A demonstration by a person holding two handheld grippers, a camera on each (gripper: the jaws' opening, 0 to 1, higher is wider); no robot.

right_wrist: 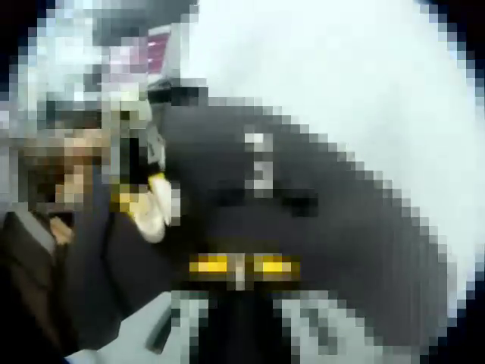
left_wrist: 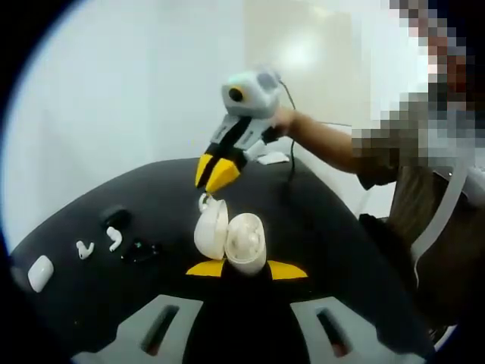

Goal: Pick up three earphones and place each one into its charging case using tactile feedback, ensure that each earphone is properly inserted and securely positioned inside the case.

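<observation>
My left claw holds the open white oval charging case between its yellow tips. My right claw, just above it, pinches a small white earphone (almost touching the rim). Tilted, it could jam or slip out.

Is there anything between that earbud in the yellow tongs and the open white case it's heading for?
Nothing visible blocks it. The right tongs hold a white earbud just above the open case, which the left tongs grip, lid swung aside. The gap between earbud and case looks clear.
</observation>
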